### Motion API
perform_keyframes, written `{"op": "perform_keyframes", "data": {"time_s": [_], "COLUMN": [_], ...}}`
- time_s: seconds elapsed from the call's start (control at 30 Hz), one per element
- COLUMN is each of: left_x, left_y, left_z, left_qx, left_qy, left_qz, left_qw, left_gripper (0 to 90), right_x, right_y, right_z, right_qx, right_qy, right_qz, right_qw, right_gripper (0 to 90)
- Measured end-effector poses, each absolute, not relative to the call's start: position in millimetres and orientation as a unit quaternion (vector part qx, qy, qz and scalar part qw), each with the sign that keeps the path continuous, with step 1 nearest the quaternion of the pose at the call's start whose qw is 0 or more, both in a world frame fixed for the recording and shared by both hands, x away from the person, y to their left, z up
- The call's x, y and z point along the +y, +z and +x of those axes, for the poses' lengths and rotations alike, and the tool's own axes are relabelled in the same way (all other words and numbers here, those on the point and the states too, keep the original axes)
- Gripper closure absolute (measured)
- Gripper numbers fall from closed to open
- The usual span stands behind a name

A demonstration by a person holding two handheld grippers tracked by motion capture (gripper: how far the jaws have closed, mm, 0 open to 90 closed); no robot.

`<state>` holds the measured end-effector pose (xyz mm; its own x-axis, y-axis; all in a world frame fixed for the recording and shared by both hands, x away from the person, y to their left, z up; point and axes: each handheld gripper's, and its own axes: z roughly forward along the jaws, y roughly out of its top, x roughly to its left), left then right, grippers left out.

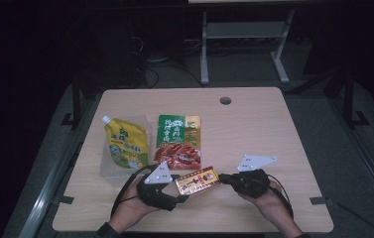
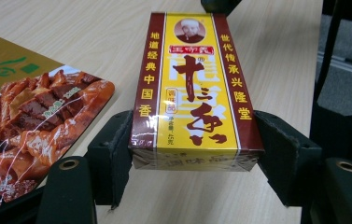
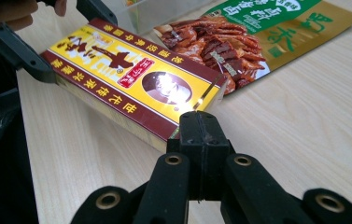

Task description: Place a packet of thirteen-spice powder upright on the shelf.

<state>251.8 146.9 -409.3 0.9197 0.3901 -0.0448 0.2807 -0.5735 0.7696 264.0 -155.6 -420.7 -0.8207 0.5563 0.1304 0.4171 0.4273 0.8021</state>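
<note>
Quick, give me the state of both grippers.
Left gripper: shut on the yellow and maroon cardboard box, clamped by its sides.
Right gripper: shut, its tips at the box's end; a grip on it cannot be told.

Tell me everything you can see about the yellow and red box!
The box is long and flat, cardboard by the look of it, wrapped in shiny clear film. Its top is yellow with dark red side bands, big red-brown Chinese writing and a small portrait at one end. It lies near the front edge of the wooden table, beside a snack packet. The left claw clamps its long sides at one end; the right claw, jaws together, is at the end with the portrait.
</note>
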Motion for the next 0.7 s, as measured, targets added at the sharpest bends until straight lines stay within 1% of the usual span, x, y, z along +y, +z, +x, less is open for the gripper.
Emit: {"op": "perform_keyframes", "data": {"time_s": [0.13, 0.27, 0.5, 0.7], "left_x": [147.1, 145.4, 136.9, 133.0], "left_y": [-406.4, -401.5, -400.4, -396.5], "left_z": [251.8, 253.1, 255.5, 258.8], "left_qx": [0.191, 0.188, 0.183, 0.185], "left_qy": [0.065, 0.06, 0.055, 0.047], "left_qz": [0.88, 0.875, 0.876, 0.872], "left_qw": [0.431, 0.442, 0.443, 0.451], "left_gripper": [32.4, 32.4, 32.4, 32.3], "right_x": [-153.7, -148.4, -135.7, -130.3], "right_y": [-424.0, -432.9, -443.3, -447.9], "right_z": [264.2, 265.9, 265.7, 266.1], "right_qx": [0.846, 0.855, 0.868, 0.874], "right_qy": [0.441, 0.428, 0.415, 0.41], "right_qz": [0.292, 0.286, 0.27, 0.261], "right_qw": [0.073, 0.059, 0.03, 0.02], "right_gripper": [89.8, 89.8, 89.9, 89.9]}}
